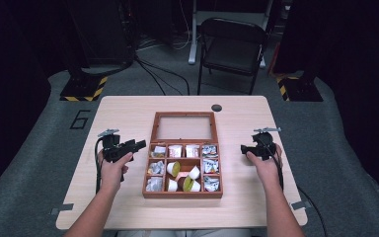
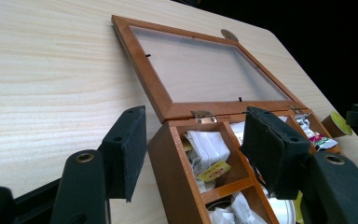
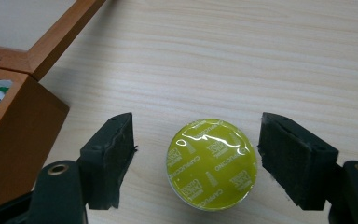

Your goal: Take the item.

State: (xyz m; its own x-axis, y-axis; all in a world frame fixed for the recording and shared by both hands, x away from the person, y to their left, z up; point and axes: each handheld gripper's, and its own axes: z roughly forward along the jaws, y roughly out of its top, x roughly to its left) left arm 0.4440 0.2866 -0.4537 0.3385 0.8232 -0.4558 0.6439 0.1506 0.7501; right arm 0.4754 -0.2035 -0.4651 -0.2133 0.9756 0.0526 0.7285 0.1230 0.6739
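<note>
Between your right gripper's (image 3: 196,163) jaws sits a round coffee capsule (image 3: 210,163) with a shiny yellow-green foil lid printed "CAPPUCCINO" in white. It stands on the pale wood bench (image 3: 261,56) with the lid facing up, and both pads stand clear of it, with bare wood showing on either side. Those jaws are spread, gripping nothing. In the high view your right hand (image 1: 265,165) rests on the bench to the right of the wooden box (image 1: 183,192), the gripper pointing in toward it.

Your left gripper (image 2: 191,154) is also spread. Its jaws straddle the near left corner of the box: one pad hangs outside the wall, the other over the compartments, and neither presses on the wood. Your left hand (image 1: 112,170) lies on the bench just left of the box.

The box holds compartments of wrapped tea bags (image 2: 209,149) and more capsules (image 1: 185,177), some lying on their sides. Its glass-paned lid (image 2: 205,70) lies flat open on the far side, hinged to the back wall. Beyond the bench stands a dark folding chair (image 1: 232,47).
</note>
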